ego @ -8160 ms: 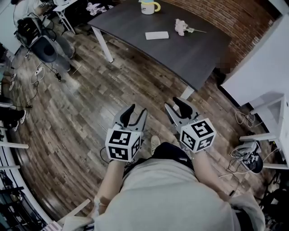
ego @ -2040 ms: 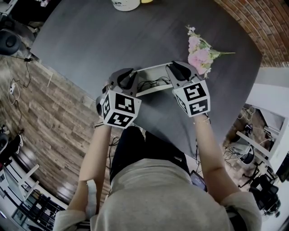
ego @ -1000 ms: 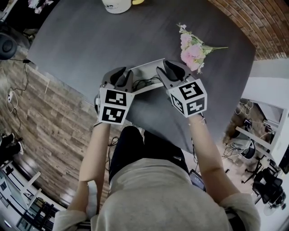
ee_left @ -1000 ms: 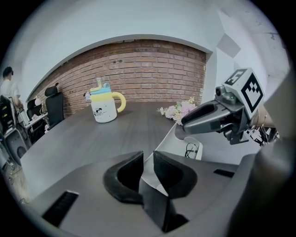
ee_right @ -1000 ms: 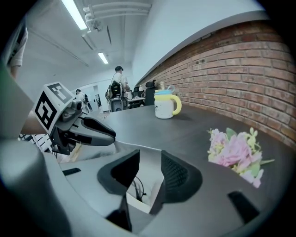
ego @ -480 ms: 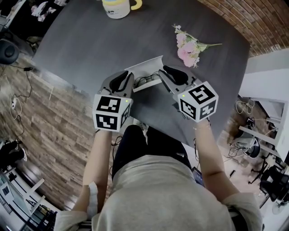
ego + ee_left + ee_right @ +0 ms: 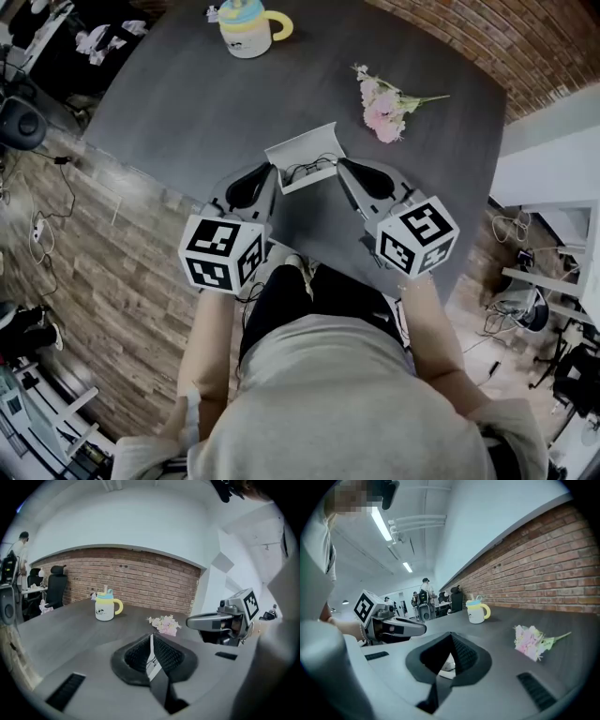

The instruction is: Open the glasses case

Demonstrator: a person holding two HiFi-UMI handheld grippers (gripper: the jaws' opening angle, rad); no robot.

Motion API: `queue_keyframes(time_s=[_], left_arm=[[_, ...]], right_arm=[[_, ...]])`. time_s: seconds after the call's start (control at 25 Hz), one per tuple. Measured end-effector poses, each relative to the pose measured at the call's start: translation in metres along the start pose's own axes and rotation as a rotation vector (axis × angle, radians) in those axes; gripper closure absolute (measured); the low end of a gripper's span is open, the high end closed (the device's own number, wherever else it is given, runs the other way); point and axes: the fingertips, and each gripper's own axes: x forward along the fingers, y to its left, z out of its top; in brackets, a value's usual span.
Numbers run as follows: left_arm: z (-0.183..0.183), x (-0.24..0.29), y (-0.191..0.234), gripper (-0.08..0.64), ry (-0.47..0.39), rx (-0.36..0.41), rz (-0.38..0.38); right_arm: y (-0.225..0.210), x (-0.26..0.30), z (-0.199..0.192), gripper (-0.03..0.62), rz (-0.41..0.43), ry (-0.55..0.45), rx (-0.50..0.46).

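Glasses case (image 7: 305, 146) stands open; left tool (image 7: 267, 174) and right tool (image 7: 342, 168), jaws just closed tighter, each clench one end.

Left gripper (image 7: 271, 172), right gripper (image 7: 342, 166): fingers (image 7: 168, 656) together.

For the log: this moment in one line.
left gripper: just closed on case | right gripper: just closed on case | case: open
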Motion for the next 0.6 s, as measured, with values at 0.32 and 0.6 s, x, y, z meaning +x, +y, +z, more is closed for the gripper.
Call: queue_keyframes(time_s=[0.32,0.6], left_arm=[[-0.001,-0.02,-0.017,0.525,-0.042,-0.086,-0.01],[-0.026,-0.017,-0.029,0.526,0.076,-0.028,0.0]], right_arm=[[0.025,-0.017,0.001,0.586,0.004,-0.009,0.021],[0.038,-0.021,-0.009,0.586,0.002,0.011,0.014]])
